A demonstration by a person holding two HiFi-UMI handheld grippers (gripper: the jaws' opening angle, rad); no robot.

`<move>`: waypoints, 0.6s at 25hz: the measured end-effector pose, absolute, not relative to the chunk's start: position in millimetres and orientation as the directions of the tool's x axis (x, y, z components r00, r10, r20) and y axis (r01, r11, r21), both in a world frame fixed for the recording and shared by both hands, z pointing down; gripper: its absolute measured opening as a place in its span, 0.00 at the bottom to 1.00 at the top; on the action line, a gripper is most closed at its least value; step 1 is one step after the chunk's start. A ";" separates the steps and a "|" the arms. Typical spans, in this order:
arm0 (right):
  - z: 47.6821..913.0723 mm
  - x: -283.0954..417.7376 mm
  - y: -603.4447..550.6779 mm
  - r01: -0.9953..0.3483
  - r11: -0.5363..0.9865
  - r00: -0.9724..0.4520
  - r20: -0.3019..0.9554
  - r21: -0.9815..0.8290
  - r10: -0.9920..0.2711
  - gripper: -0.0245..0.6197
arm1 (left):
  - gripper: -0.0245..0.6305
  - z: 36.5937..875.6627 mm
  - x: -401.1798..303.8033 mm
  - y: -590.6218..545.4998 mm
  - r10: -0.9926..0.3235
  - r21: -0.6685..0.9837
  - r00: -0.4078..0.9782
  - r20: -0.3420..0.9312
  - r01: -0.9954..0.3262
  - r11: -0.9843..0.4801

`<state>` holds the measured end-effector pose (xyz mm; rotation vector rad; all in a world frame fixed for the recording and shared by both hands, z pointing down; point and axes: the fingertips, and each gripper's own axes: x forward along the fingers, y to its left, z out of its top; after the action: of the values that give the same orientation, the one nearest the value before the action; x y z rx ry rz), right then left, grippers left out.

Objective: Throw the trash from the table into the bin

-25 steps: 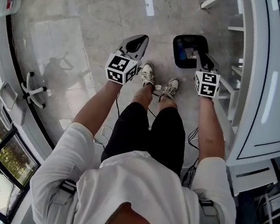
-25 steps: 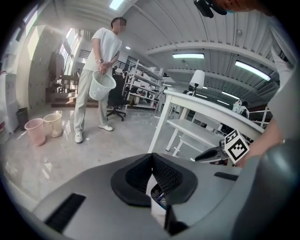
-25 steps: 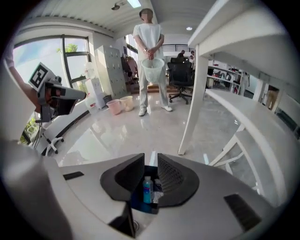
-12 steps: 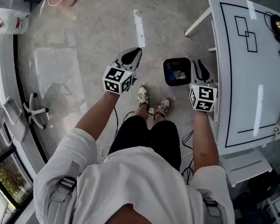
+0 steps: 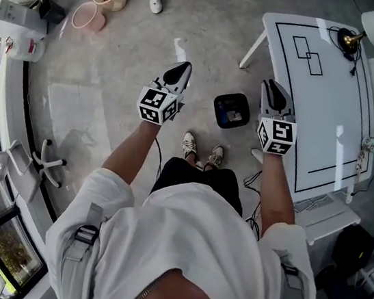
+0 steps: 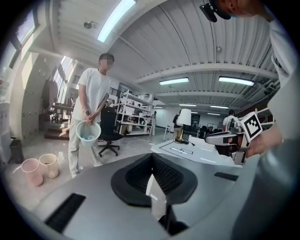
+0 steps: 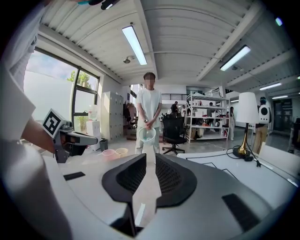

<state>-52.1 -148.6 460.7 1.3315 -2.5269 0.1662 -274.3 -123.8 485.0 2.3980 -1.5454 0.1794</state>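
Compared with a second ago, both tongs are raised clear of the bin [image 5: 232,110], which is left on the floor at 12 o'clock of the person. A completed drop is inferred. The left tongs [image 5: 178,71] are shut and empty. The right tongs [image 5: 272,89], just closing, are held slightly apart on nothing. No trash is seen on the worktop [image 5: 330,110] at 3 o'clock of the bin.
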 end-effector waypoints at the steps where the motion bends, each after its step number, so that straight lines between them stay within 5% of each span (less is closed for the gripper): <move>1: 450.9 -52.3 -148.1 -0.822 0.569 -0.539 0.283 0.031 -0.794 0.14 | 0.05 476.2 -273.4 -124.1 -0.874 0.163 0.422 0.242 -0.905 -0.392; 15: 370.1 -61.9 -138.3 -0.817 0.573 -0.560 0.143 0.067 -0.816 0.10 | 0.05 396.0 -273.3 -122.4 -0.896 0.109 0.428 0.117 -0.902 -0.417</move>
<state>-61.9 -138.3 370.1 1.3831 -2.6432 0.0111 -273.3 -122.4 396.0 2.5207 -1.6001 0.0614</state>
